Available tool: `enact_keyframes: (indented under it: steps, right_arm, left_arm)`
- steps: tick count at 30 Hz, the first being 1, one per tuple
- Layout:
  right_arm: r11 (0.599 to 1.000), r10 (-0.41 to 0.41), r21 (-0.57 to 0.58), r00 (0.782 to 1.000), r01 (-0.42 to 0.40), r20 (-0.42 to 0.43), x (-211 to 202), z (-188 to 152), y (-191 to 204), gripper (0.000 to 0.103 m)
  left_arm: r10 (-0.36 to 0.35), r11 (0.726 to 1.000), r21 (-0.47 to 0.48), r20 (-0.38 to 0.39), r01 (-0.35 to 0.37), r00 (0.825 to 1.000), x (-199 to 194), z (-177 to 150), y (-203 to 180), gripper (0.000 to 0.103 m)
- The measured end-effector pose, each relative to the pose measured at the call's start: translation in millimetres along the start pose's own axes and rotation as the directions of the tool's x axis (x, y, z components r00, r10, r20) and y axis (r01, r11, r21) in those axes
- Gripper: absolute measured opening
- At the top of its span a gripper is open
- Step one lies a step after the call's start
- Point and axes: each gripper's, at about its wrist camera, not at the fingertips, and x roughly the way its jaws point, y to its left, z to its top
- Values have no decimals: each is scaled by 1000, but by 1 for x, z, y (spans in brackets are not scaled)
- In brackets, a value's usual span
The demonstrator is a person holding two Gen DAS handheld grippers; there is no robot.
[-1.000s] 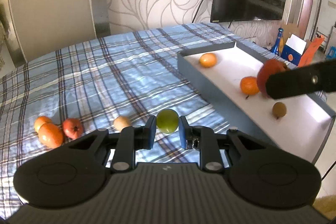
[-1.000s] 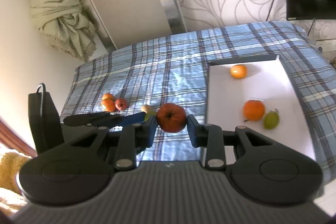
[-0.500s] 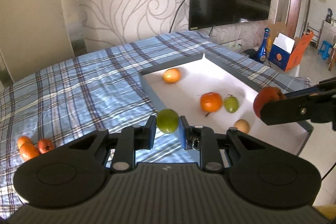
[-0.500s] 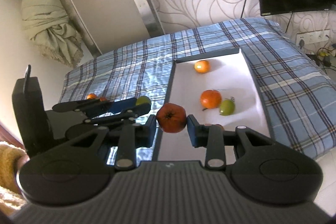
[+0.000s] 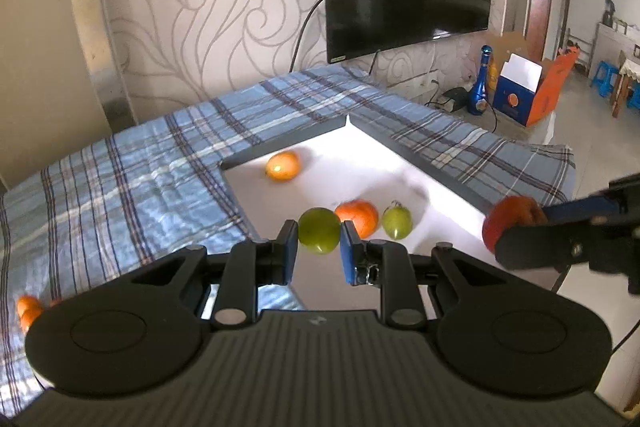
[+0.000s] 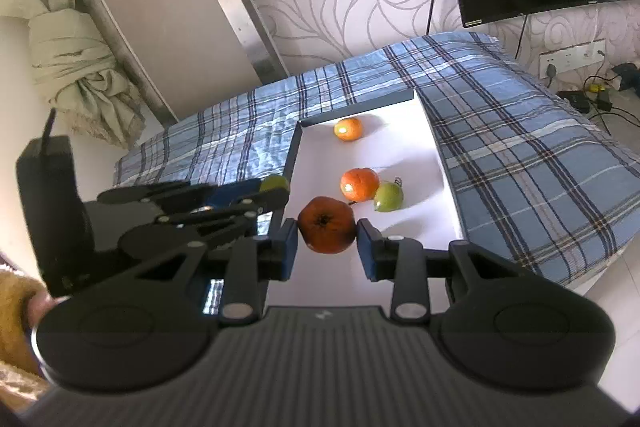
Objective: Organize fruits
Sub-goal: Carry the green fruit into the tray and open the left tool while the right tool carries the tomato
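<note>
The bed (image 5: 132, 167) with its blue plaid cover filled most of both views, and over the last second it had slid aside while the white tray (image 6: 400, 115) came round from the right edge of the left wrist view to sit squarely ahead of us. That swing told us both hands had carried their loads off the open cloth and up to the tray's near end, so we judged the carrying part nearly over and the set-down next. Inside the tray lay an orange fruit (image 6: 348, 129) near the far wall and, nearer us, another orange one (image 6: 359, 184) touching a small green one (image 6: 388, 197). A few orange fruits (image 5: 28, 309) remained on the bed at the far left (more trips to come, we guessed). Our left gripper (image 5: 319, 251) had its fingers closed on a green fruit (image 5: 319, 235), held above the tray's near left corner. Our right gripper (image 6: 327, 243) had its fingers clamped on a reddish-orange fruit (image 6: 327, 225), hanging over the tray's white floor.
</note>
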Motion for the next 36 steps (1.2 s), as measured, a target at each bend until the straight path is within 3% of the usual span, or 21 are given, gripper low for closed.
enact_keyframes:
  steps: [36]
  right_arm:
    - [992, -113, 53, 994, 112, 13, -9, -6, -8, 36]
  left_arm:
    - [-30, 1000, 3, -41, 30, 999, 63, 10, 2, 27]
